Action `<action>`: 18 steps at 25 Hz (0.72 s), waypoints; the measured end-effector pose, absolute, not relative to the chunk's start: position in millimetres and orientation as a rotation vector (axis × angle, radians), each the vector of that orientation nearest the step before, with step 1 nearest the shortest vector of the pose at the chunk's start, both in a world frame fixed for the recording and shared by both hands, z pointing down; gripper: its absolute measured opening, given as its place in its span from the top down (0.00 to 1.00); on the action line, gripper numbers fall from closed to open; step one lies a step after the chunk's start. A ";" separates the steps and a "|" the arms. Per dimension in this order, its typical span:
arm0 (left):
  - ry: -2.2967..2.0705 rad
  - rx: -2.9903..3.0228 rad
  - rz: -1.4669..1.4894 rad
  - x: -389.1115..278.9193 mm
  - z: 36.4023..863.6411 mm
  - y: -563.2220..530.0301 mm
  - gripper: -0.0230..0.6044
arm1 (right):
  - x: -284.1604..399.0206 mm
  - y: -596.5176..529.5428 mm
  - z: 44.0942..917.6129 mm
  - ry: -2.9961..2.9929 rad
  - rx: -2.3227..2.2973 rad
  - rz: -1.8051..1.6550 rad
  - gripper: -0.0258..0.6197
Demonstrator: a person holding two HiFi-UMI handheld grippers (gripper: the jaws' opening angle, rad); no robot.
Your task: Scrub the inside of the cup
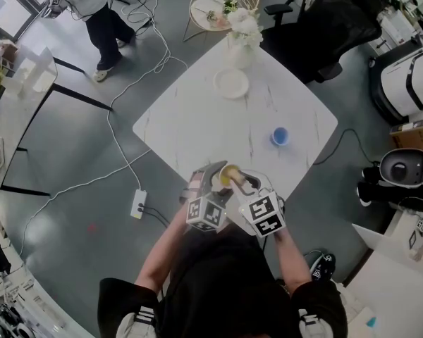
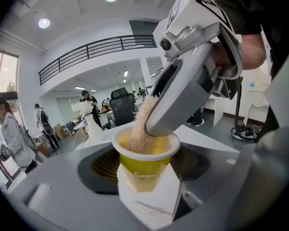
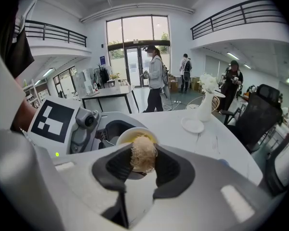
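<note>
A: Where the white table [image 1: 197, 122] comes to its near corner, what is the person holding?

B: Two grey handheld grippers are held close together over that corner. The left gripper [image 2: 144, 172] has its jaws set fairly wide, closed on the lower body of a small yellow cup [image 2: 144, 150] with a white rim and its mouth up. Whether the cup's base rests on the tabletop cannot be told. The right gripper [image 3: 142, 170] slants down from above, its jaws drawn in narrow and pinching a tan scrubber [image 3: 143, 154].

A: Where is the scrubber?

B: Its fibrous front end sits inside the cup, against the inner wall near the rim. Whether it reaches the bottom is hidden.

A: How is the cup likely to handle?

B: It looks light and thin-walled, so it is probably easy to dent or tip. Gripping it low on the body seems sound: that leaves the mouth free and braces the cup against the scrubbing push. A harder squeeze could buckle it.

A: And the scrubber?

B: It appears soft and springy, a bundle of fibres that should bend to the wall. It is gripped at its back end, so the working end is free.
</note>
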State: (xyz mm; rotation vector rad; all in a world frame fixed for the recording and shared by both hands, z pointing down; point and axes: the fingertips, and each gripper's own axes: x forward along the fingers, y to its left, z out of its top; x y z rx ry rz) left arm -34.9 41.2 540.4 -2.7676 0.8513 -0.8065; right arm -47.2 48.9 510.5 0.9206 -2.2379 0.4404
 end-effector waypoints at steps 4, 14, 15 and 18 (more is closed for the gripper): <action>0.855 -2.767 -0.807 -32.8 540.0 39.5 0.45 | -51.0 48.9 509.1 -2.235 0.903 0.408 0.79; 0.886 -2.754 -0.817 -38.5 542.7 31.5 0.45 | -60.9 54.1 508.4 -2.246 0.848 0.396 0.79; 0.893 -2.756 -0.816 -39.6 542.6 30.3 0.45 | -60.3 54.7 509.1 -2.243 0.846 0.397 0.79; 0.902 -2.757 -0.820 -40.8 543.9 28.2 0.45 | -59.5 56.9 512.7 -2.255 0.841 0.419 0.79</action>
